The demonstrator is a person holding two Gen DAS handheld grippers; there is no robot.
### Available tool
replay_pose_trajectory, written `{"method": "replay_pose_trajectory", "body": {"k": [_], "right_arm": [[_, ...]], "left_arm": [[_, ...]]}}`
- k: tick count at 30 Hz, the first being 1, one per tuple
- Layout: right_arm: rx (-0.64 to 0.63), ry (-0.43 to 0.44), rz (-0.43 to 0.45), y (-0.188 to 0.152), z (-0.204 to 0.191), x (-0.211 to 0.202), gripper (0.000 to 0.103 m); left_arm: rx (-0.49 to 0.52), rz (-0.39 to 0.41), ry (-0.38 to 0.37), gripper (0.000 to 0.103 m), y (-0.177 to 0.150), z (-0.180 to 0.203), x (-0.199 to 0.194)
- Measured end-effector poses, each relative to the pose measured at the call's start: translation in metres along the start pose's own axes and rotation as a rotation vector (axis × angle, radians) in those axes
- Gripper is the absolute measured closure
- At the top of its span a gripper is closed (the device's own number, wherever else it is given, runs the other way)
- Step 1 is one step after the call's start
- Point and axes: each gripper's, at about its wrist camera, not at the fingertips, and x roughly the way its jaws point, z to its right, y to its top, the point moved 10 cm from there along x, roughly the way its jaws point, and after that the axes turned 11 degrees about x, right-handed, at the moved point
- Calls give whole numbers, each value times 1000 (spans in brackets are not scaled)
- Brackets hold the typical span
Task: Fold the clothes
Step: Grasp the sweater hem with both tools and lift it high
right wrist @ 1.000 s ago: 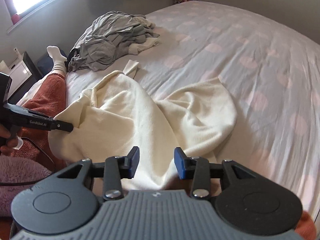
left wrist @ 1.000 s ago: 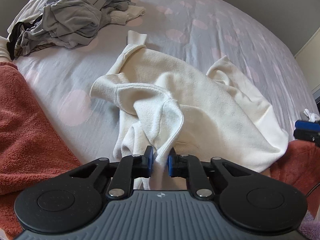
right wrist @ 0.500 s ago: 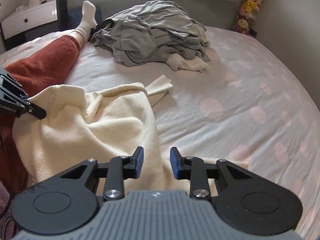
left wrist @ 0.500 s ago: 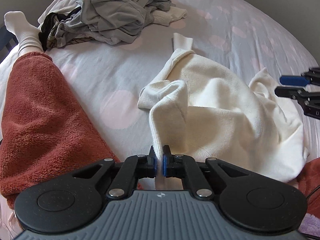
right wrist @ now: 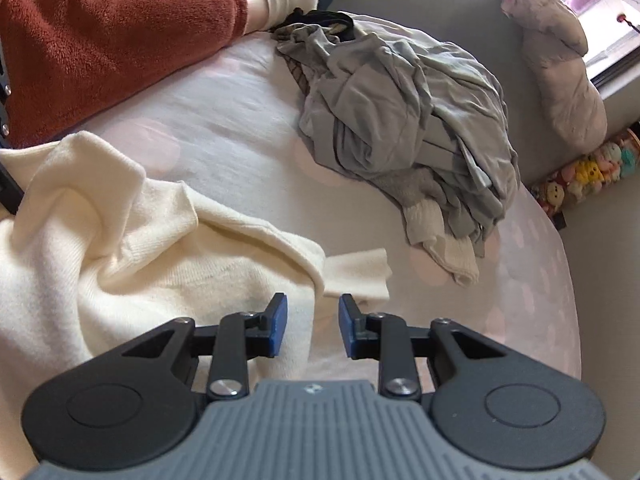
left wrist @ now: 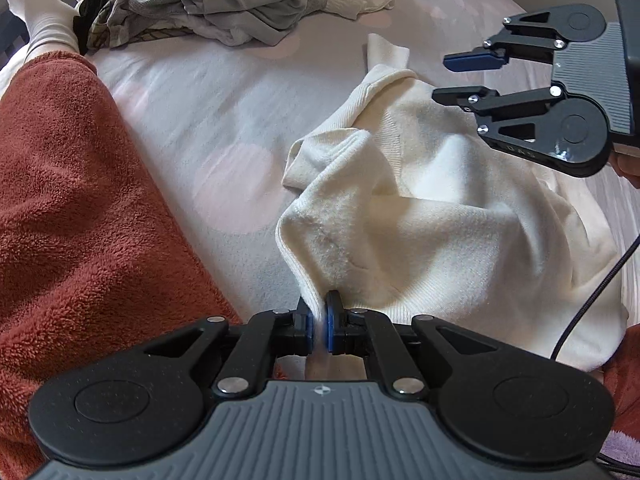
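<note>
Left tongs (left wrist: 319,322): pinched tight on a fold of the cream sweater (left wrist: 440,216), blue pads nearly together with cloth between them. The held fold rises from the pads as a ridge; the rest of the sweater spreads right and away over the bed (left wrist: 224,120), crumpled.

Right tongs (right wrist: 312,330): parted to a moderate gap, holding nothing. Seen from the left wrist, they (left wrist: 464,80) hover over the far right part of the sweater, near its collar end, fingers pointing left; contact with the cloth cannot be judged. From the right wrist, the sweater (right wrist: 120,264) lies below and left of the pads, and a flat cream strip (right wrist: 356,272) pokes out just beyond the gap.

Grey pile (right wrist: 404,120): heaped clothes farther up the bed, well apart from the sweater. A pale sock-like piece (right wrist: 444,240) hangs from its near edge.

Hidden or unclear: sweater's near hem cut off behind the left tool body; which part of the garment is gripped cannot be told. Left tongs barely visible at the right-wrist frame's left edge. A cable (left wrist: 592,292) crosses the sweater's right side.

Pose: left tool low, close over the bed beside a leg in red fleece (left wrist: 80,220) with a white sock (left wrist: 44,20). Right tool is turned sideways, with a bit of hand at the frame edge.
</note>
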Motion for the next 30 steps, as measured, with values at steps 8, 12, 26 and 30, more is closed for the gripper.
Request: {"method": "replay_pose_trajectory", "body": {"k": [8,12,26,30], "right_arm": [[-51,14,-2,22,-5,40,89],[34,-35,11,16,16,22,96],[372,-329,109,-26,122,-85,97],[444,-429,155,-47,147,-137,97]], "left_arm": [[-24,-2,-21,98,-3,-4,1],[-32,16,-20,98,-3,-6,-6],[-22,220,69,99,47,-22,-72],[28,317,86,99,75,-7,-103]]}}
